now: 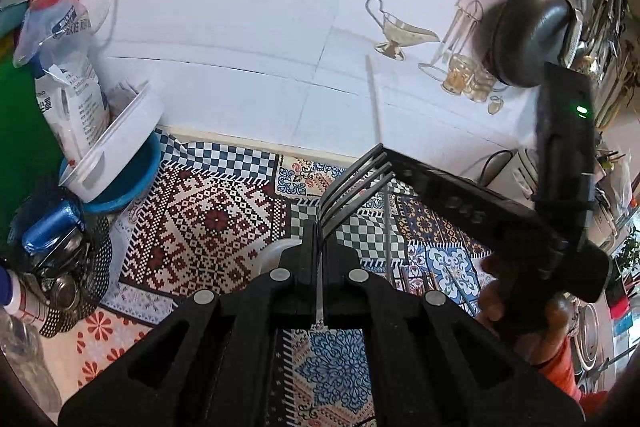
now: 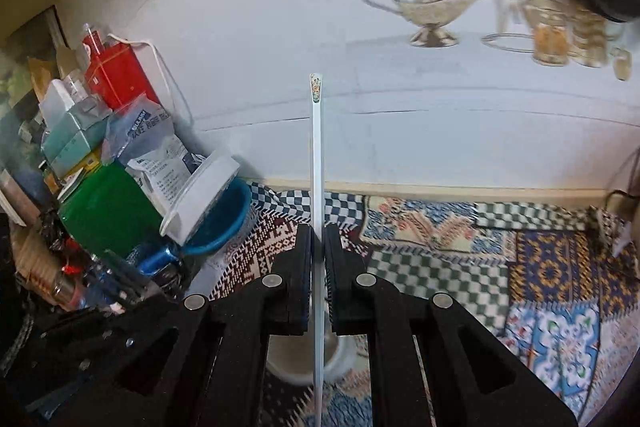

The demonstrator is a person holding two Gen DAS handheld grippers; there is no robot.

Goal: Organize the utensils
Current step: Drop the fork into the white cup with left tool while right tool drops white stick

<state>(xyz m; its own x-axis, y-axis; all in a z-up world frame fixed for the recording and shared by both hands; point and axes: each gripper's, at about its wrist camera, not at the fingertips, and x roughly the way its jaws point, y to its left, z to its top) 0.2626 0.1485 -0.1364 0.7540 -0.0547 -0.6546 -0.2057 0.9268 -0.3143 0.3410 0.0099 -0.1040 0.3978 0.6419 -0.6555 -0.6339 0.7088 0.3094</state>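
My left gripper [image 1: 320, 231] is shut on a metal fork [image 1: 352, 187], tines pointing up and to the right over the patterned tablecloth [image 1: 208, 223]. My right gripper [image 2: 319, 239] is shut on a long thin white utensil handle [image 2: 317, 147] with a decorated tip, held upright. That handle also shows in the left wrist view [image 1: 378, 107], with the right gripper's black body [image 1: 500, 215] just right of the fork. A white cup [image 2: 304, 363] sits below the right gripper, under the handle's lower end.
A blue bowl [image 1: 120, 187] with a white tub [image 1: 116, 143], bags and boxes crowd the left side. A metal gravy boat [image 2: 434, 11], glass jars [image 2: 552, 39] and a dark pan [image 1: 532, 31] stand at the back right by the white wall.
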